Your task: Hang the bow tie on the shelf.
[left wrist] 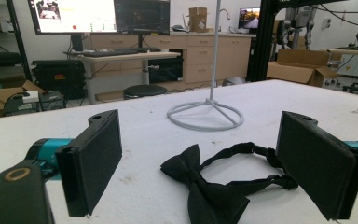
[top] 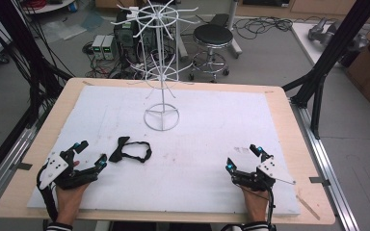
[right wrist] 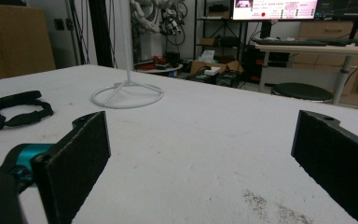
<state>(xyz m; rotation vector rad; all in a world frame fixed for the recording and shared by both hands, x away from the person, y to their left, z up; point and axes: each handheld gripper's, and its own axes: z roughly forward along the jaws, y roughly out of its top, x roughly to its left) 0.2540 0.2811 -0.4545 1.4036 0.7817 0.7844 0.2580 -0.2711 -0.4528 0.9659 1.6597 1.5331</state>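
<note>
On the white tabletop (top: 212,144), a black bow tie (top: 130,150) lies flat just ahead of the left gripper (top: 91,155), well apart from the right gripper (top: 242,157); both rest with fingers spread wide and empty. Behind it stands a white wire rack (top: 161,72). The tie looks light, soft and floppy, its strap looped loosely. Pinching the firmer knot at the bow's centre seems the surest hold.

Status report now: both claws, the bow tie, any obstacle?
Left claw open, right claw open, both empty. Bow tie flat on white mat, beside left claw. White wire stand farther back; nothing between.
</note>
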